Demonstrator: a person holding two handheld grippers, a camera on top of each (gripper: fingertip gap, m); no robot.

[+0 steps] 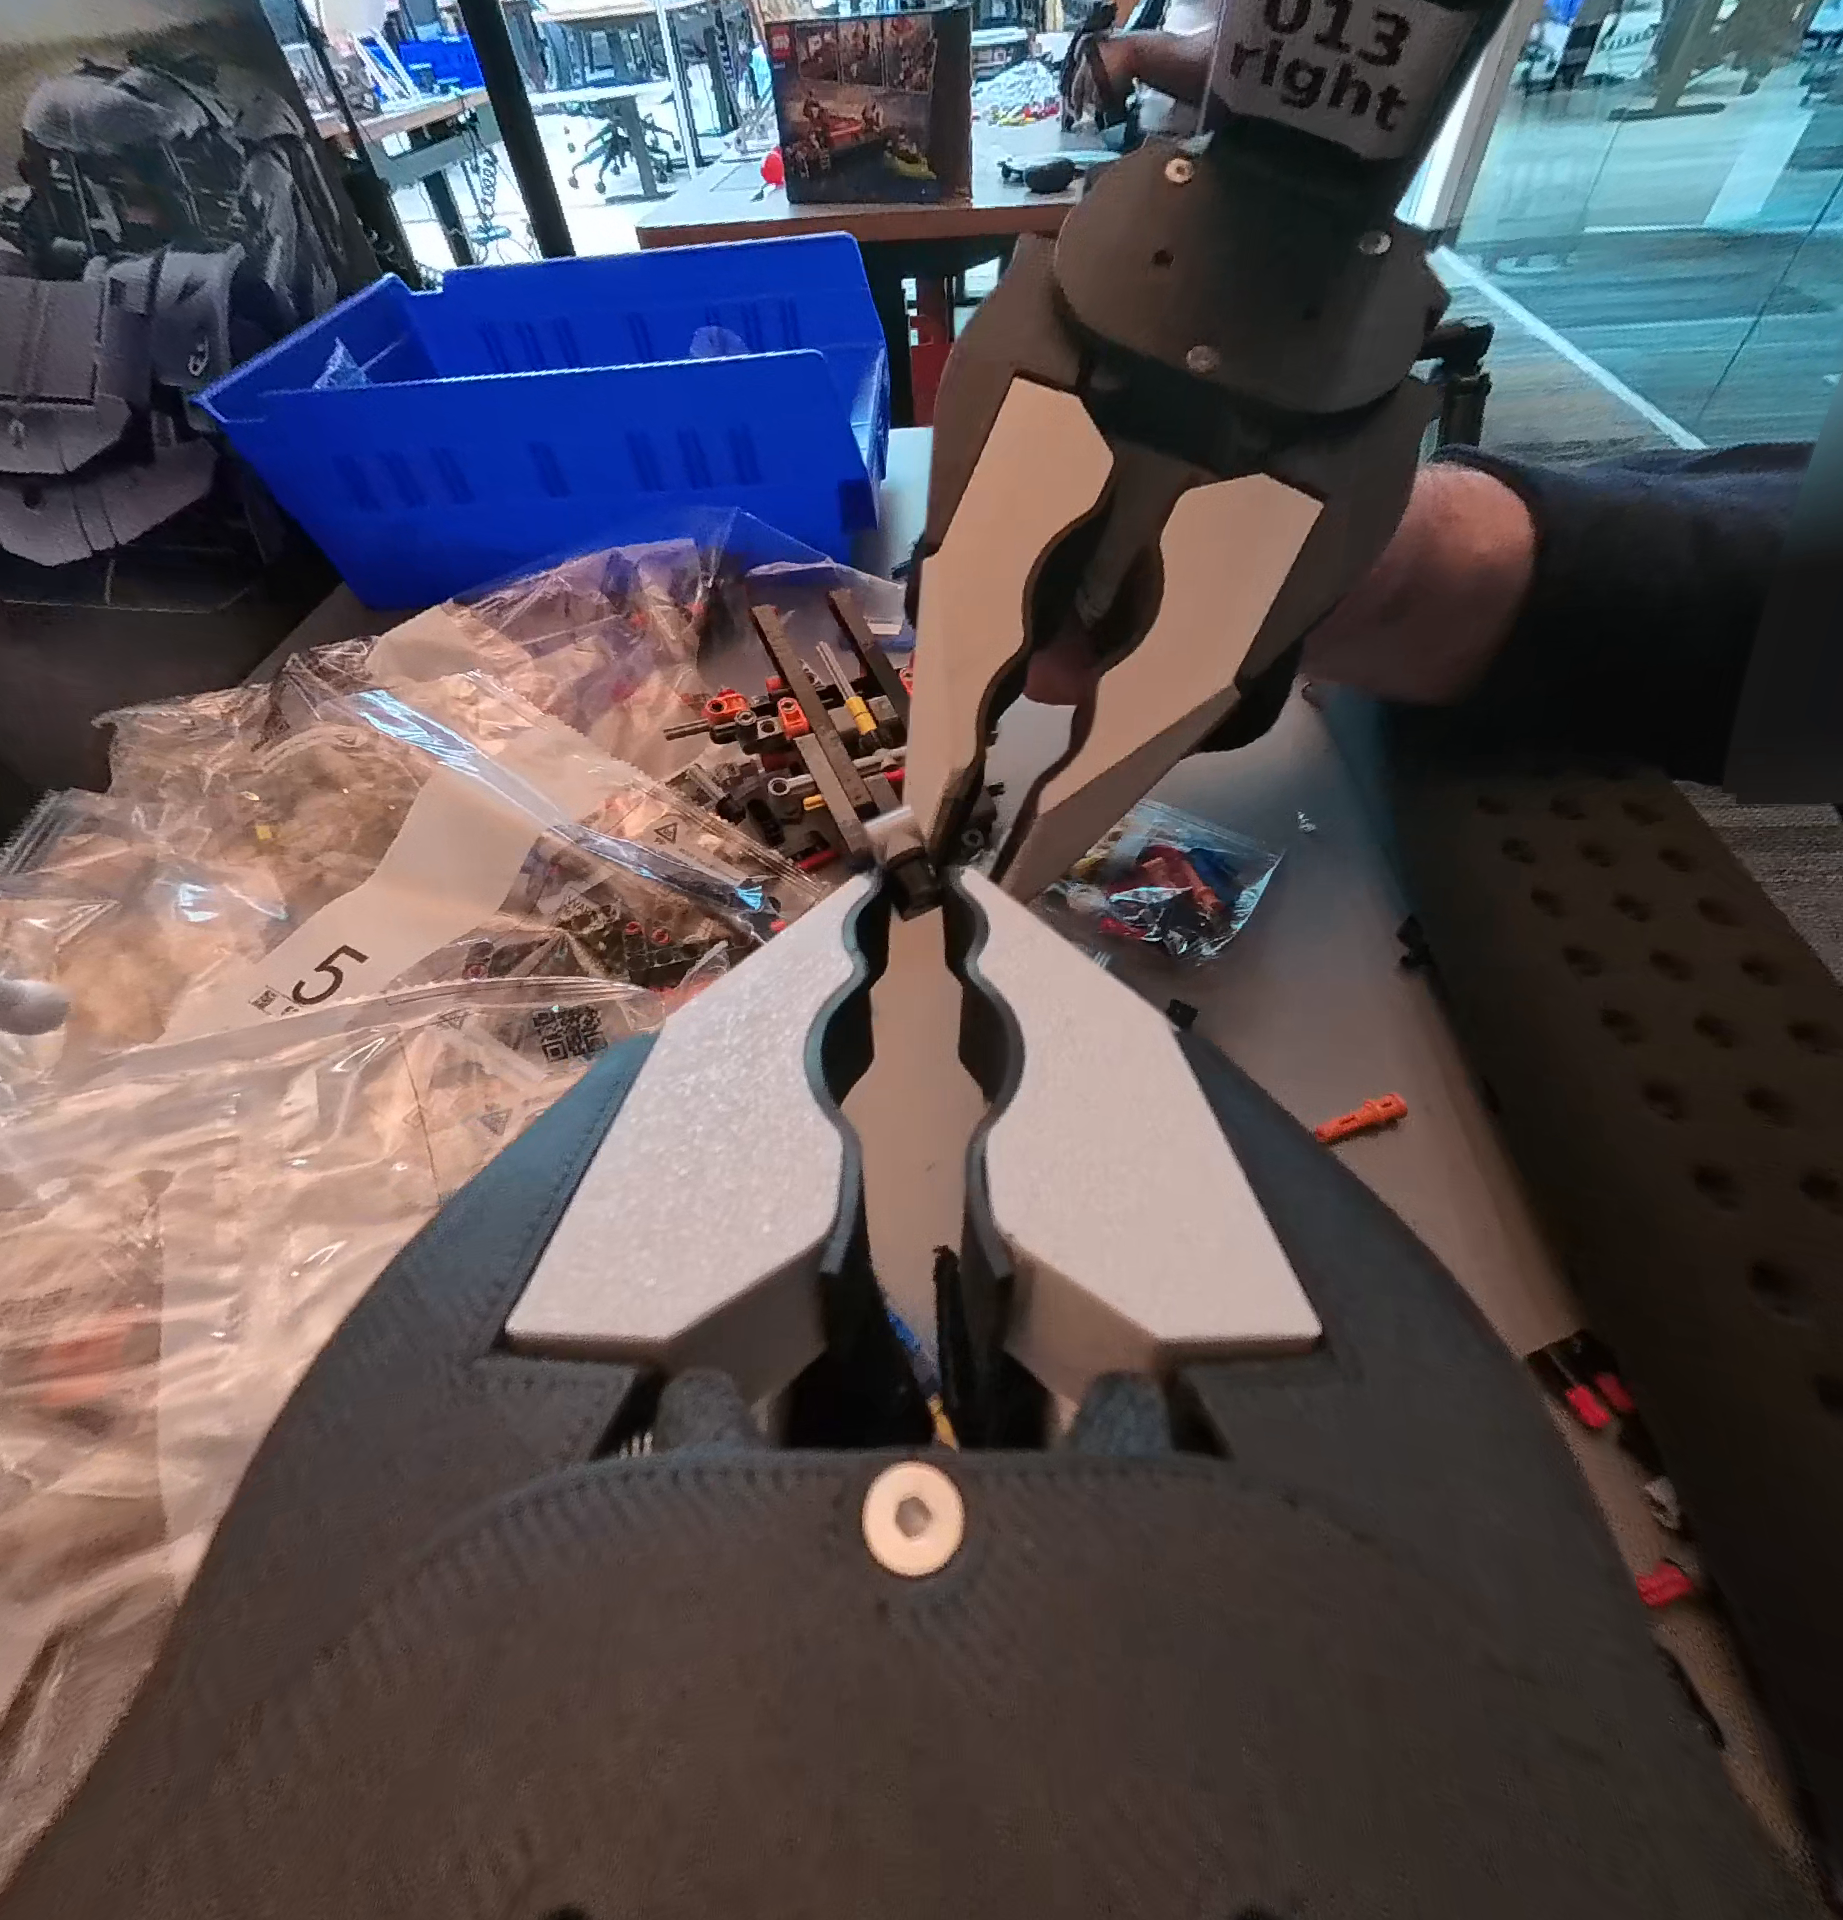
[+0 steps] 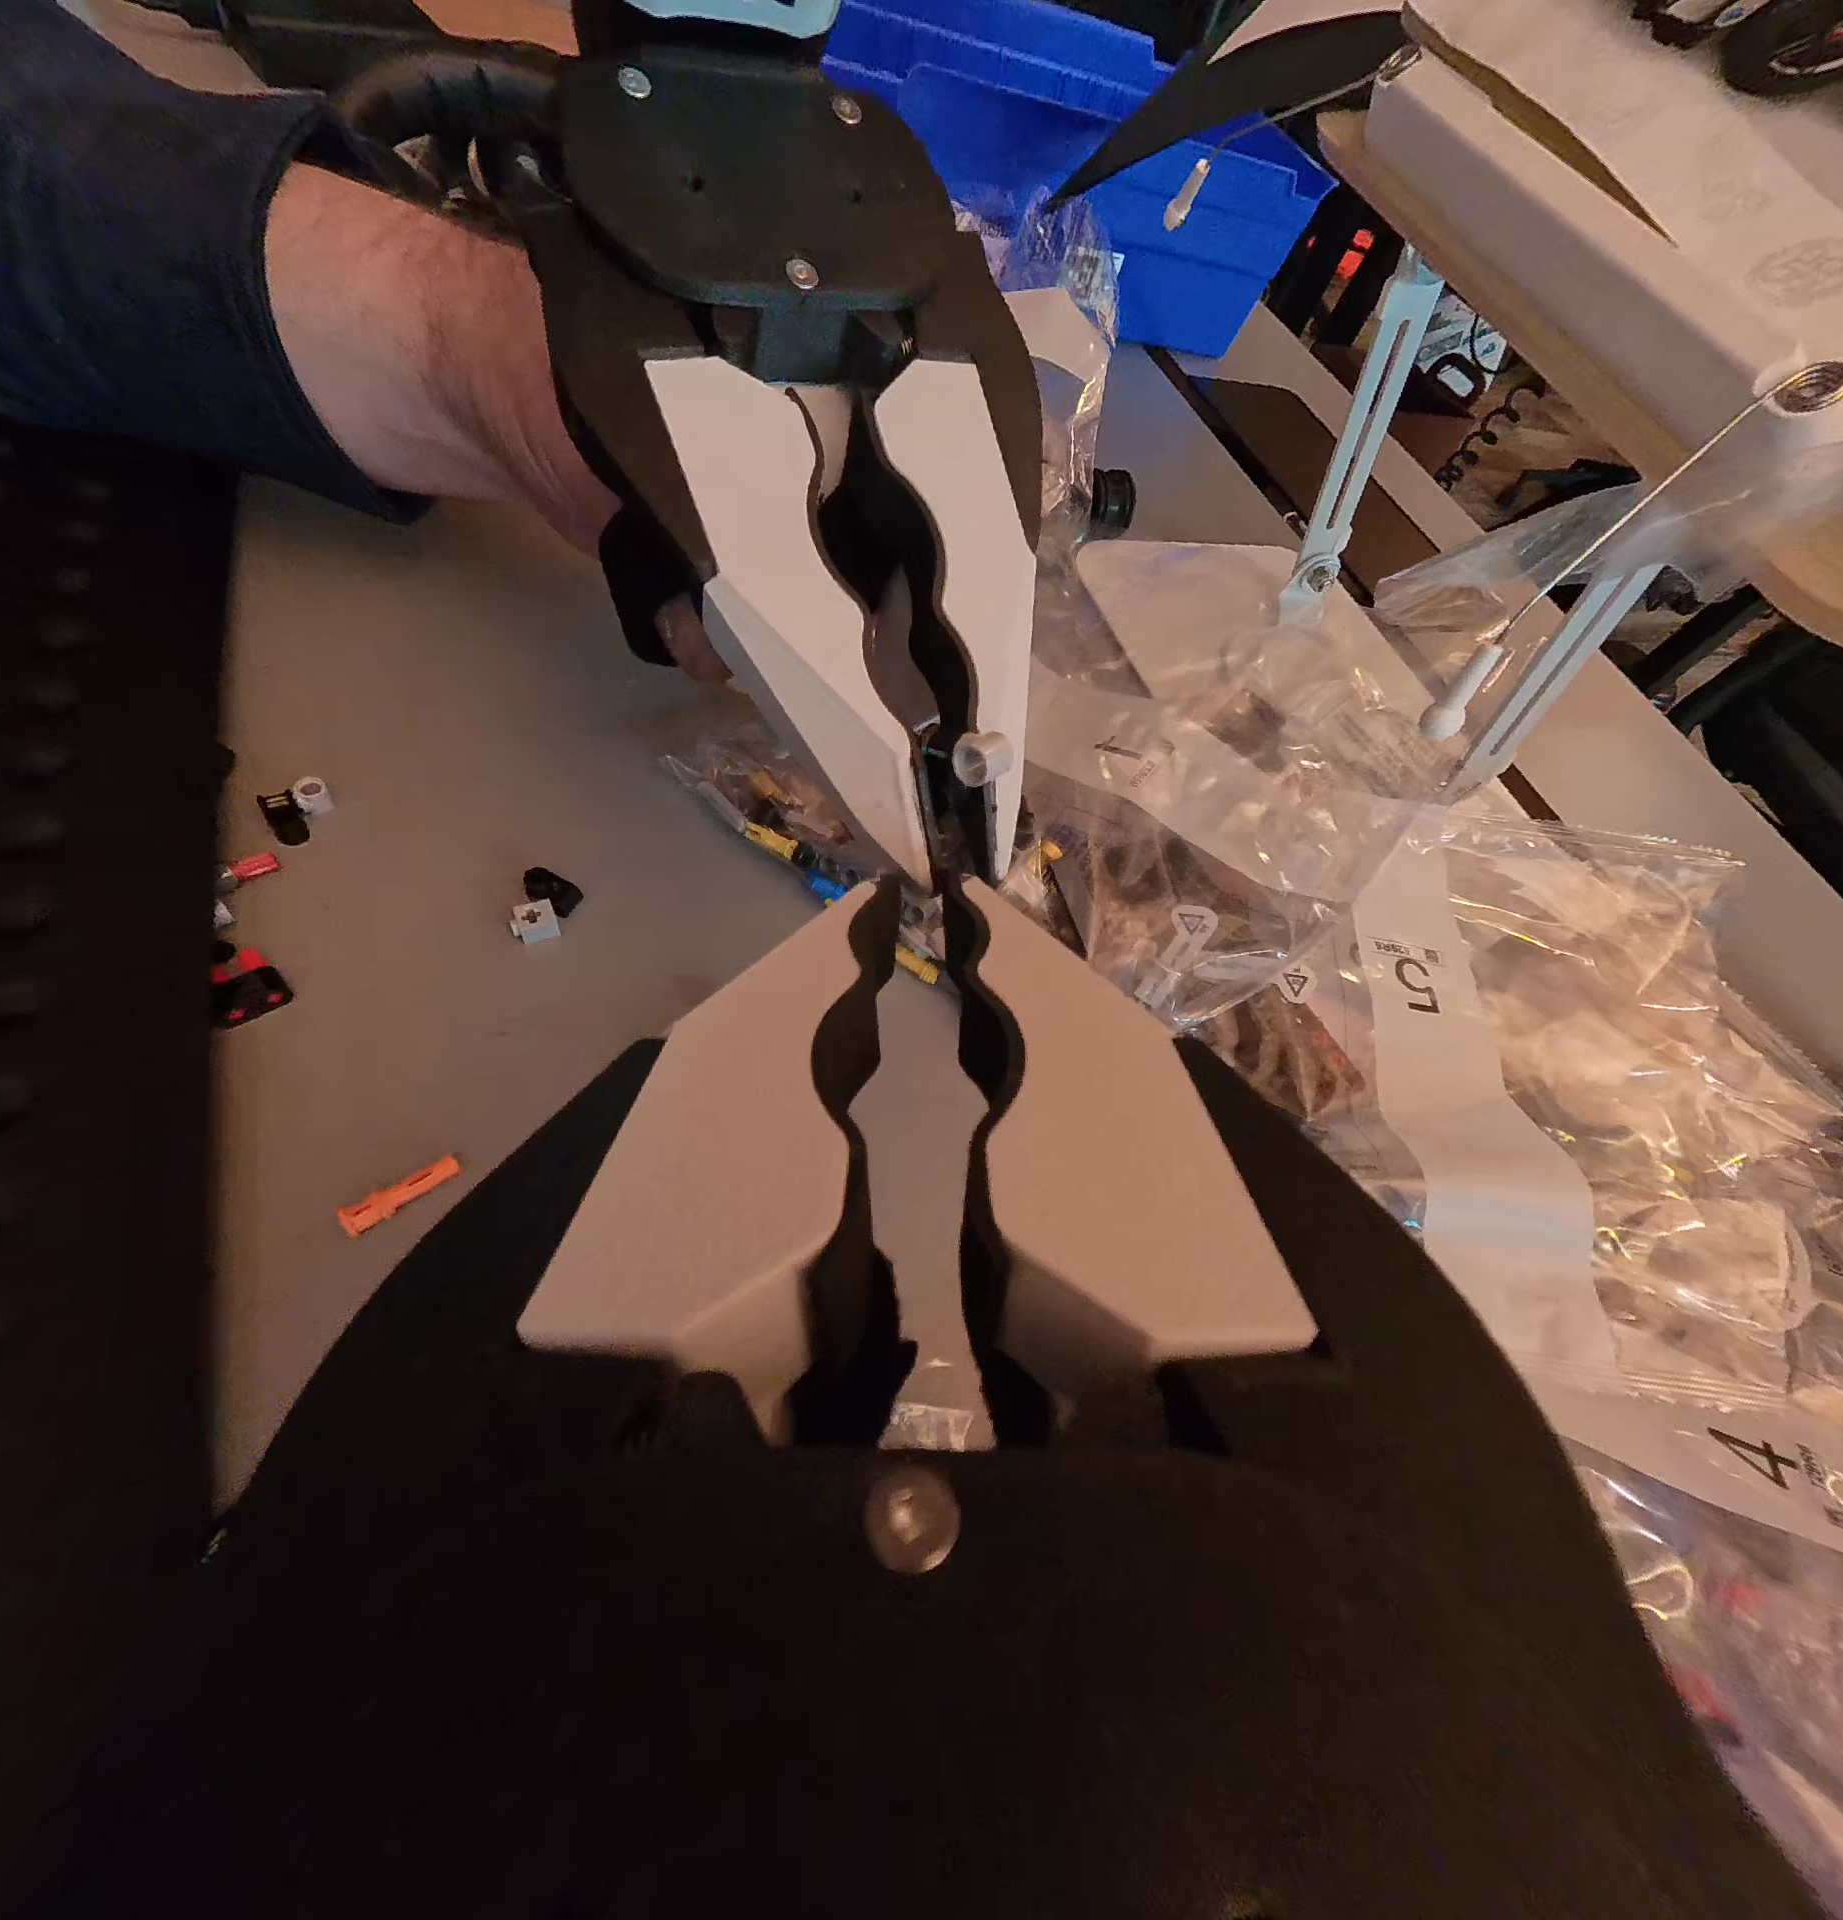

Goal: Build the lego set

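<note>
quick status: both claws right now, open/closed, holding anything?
Left claw: closed on a small black piece with a grey pin.
Right claw: tips nearly together at that same piece; whether it grips cannot be told.
</note>
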